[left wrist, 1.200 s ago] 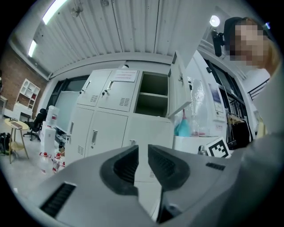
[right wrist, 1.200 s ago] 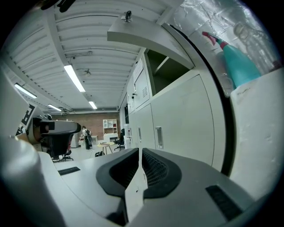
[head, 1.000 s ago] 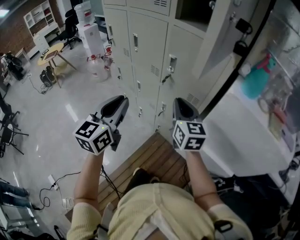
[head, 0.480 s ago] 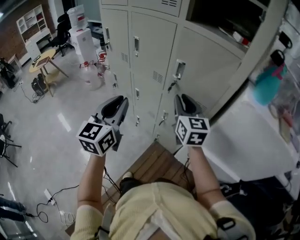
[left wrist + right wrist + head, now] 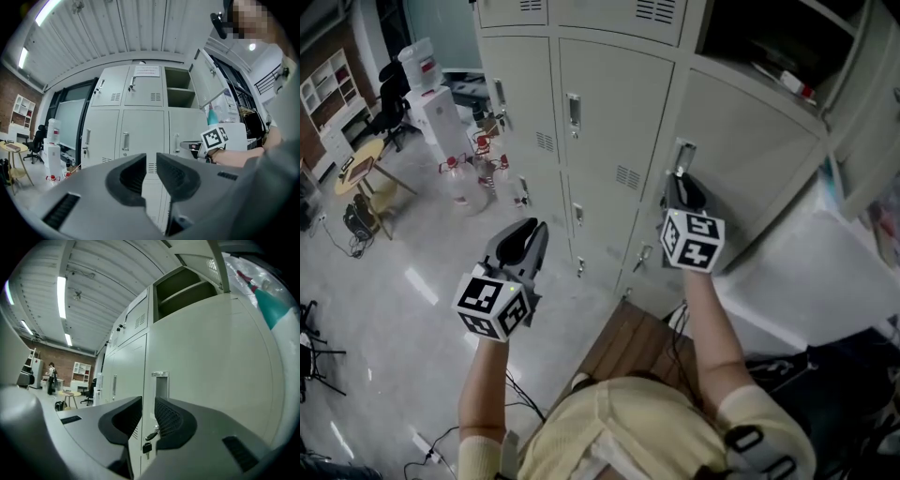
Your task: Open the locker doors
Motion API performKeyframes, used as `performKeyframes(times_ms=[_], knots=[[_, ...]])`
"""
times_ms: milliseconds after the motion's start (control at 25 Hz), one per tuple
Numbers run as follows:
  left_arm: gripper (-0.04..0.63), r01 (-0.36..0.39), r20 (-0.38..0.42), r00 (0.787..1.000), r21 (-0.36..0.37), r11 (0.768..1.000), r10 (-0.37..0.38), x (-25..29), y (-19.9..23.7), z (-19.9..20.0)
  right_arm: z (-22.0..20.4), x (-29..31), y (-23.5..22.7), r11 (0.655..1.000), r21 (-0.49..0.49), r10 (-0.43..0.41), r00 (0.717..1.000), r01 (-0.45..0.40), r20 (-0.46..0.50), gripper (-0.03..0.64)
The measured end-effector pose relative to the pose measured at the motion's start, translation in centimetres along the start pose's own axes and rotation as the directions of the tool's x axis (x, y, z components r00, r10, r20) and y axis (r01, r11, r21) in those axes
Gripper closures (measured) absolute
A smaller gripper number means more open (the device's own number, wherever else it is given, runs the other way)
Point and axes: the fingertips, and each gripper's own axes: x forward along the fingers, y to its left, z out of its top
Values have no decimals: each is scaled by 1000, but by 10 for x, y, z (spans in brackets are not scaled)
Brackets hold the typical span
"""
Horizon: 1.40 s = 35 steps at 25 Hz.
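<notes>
A bank of pale grey lockers (image 5: 609,84) fills the top of the head view. Its upper right compartment (image 5: 769,47) stands open. My right gripper (image 5: 680,183) is level just below the handle recess (image 5: 683,155) of the closed right-hand door. Its jaws have just been opening and hold nothing. Beyond them I see that recess (image 5: 159,380) and a key (image 5: 150,436) in the lock. My left gripper (image 5: 532,228) hangs lower and further from the lockers, facing the middle door's handle (image 5: 125,140). It is open a little and empty.
A water dispenser (image 5: 427,89) and bottles (image 5: 459,178) stand left of the lockers, with a small round table (image 5: 361,169) beyond. A wooden platform (image 5: 628,352) lies under me. Cables (image 5: 431,450) trail on the shiny floor. A white surface (image 5: 825,272) sits at right.
Both grippers have moved towards the lockers. The right one has gone up to the right-hand door's handle, and the left one has dropped slightly.
</notes>
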Motion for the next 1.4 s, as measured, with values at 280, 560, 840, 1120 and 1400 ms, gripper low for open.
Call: performKeyframes(times_ms=[280,560,840,1120,1400], knots=[[529,49,-21,999,-46,998,-50,-4,31,-15,2,24,-5,991,-48,-124,992,124,-10,554],[529,123,-33,992,-41,992,-124,8,30,-21,4,37,-8,977,-81,-201,979,198,-31,543],[529,143,-33,989,-46,989,-144,7,37,-23,9,49,-9,972,-83,-223,974,220,-36,532],[529,126,-23,992,-50,991,-128,3,49,-22,6,48,-4,973,-79,-223,973,218,-59,531],[529,172,-21,985,-54,984,-173,19,33,-23,6,23,12,981,-66,-183,982,180,-48,531]])
